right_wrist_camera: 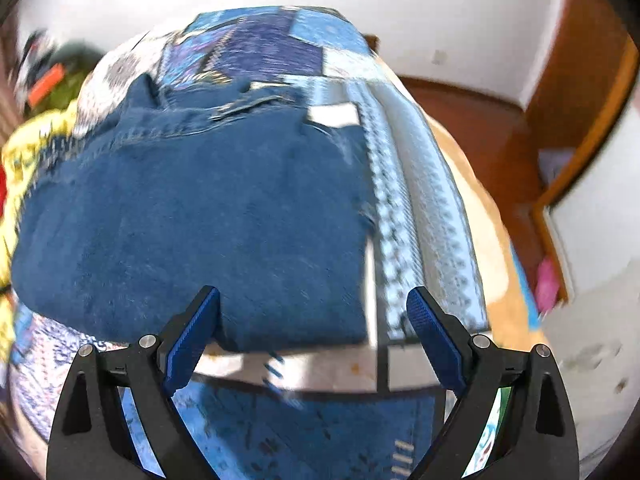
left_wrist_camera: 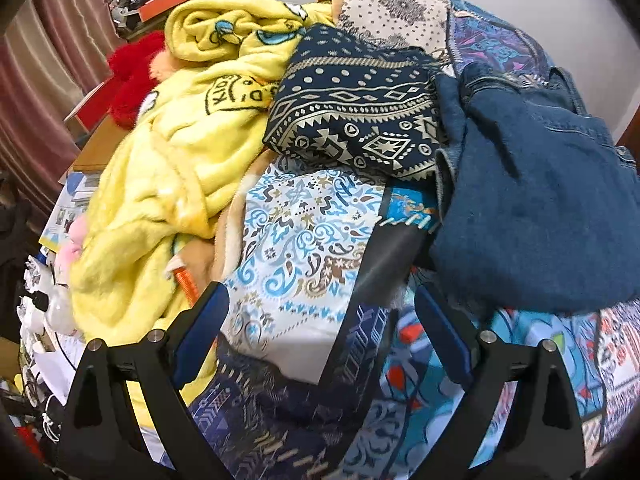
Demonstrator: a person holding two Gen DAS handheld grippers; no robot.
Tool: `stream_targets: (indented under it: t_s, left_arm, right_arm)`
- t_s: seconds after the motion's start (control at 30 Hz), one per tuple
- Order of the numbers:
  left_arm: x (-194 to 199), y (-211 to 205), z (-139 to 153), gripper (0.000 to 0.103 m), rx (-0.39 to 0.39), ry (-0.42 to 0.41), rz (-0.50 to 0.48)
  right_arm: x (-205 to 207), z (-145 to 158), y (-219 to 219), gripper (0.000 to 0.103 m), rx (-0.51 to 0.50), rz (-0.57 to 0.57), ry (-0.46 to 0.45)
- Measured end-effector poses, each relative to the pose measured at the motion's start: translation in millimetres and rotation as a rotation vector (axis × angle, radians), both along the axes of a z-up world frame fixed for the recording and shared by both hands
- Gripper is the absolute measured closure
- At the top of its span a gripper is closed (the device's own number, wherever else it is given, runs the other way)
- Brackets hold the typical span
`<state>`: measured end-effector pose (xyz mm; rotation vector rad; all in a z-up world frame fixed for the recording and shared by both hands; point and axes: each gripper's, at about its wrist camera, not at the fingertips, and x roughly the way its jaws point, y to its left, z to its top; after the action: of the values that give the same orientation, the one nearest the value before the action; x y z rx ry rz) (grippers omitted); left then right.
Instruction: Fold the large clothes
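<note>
A folded blue denim garment [left_wrist_camera: 536, 200] lies on the patchwork bedspread [left_wrist_camera: 304, 248] at the right of the left wrist view. In the right wrist view the denim [right_wrist_camera: 192, 216] fills the middle, blurred, just beyond my fingers. My left gripper [left_wrist_camera: 322, 308] is open and empty over the bedspread, left of the denim. My right gripper [right_wrist_camera: 314, 312] is open and empty at the denim's near edge; its left fingertip [right_wrist_camera: 208, 300] overlaps the cloth.
A yellow fleece blanket [left_wrist_camera: 168, 176] is heaped at the left. A folded navy patterned cloth [left_wrist_camera: 360, 108] lies behind the left gripper. Clutter and a curtain [left_wrist_camera: 44, 80] stand at the far left. The bed's right edge [right_wrist_camera: 480, 208] drops to a brown floor [right_wrist_camera: 492, 120].
</note>
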<state>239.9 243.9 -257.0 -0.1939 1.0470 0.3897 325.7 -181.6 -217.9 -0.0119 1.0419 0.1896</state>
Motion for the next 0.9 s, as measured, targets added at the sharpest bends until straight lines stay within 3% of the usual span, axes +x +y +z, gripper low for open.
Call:
stream_targets:
  t_s: [0.1,0.27,0.37,0.5,0.6,0.83,0.9]
  left_arm:
    - [-9.7,-4.4,15.9,0.008,-0.029,-0.050,-0.009]
    - [-13.2,-22.3,43.6,0.008,-0.128,-0.140,-0.046]
    - [-7.4,-40.7,48.0,0.008,-0.240,-0.162,-0.097]
    - [5.5,-57.5,39.2,0.008,-0.419,-0.146,-0.157]
    - [17.2,-67.2,26.5,0.008,-0.482,-0.124,-0.166]
    - [36.9,-56.2,-7.6,0.008,-0.697,-0.123,-0.080]
    - [42.5,-52.9,-14.8,0.009,-0.698,-0.122,-0.062]
  right_arm:
    - [-3.2,0.6,-9.2,0.010,0.052,-0.025,0.030]
    - [-8.8,13.8,6.3,0.010,-0.050,-0.038,-0.019]
    - [-10.9,24.8,10.6,0.010,-0.035,-0.013,-0.049]
    - [-11.0,39.0,27.0,0.010,0.001,0.022,-0.084]
    - [-10.2,38.3,40.2,0.010,0.018,0.053,-0.086]
    - [-7.3,9.2,74.5,0.010,0.014,0.123,-0.008]
    - [-8.8,2.8,84.6,0.010,-0.040,0.135,-0.023]
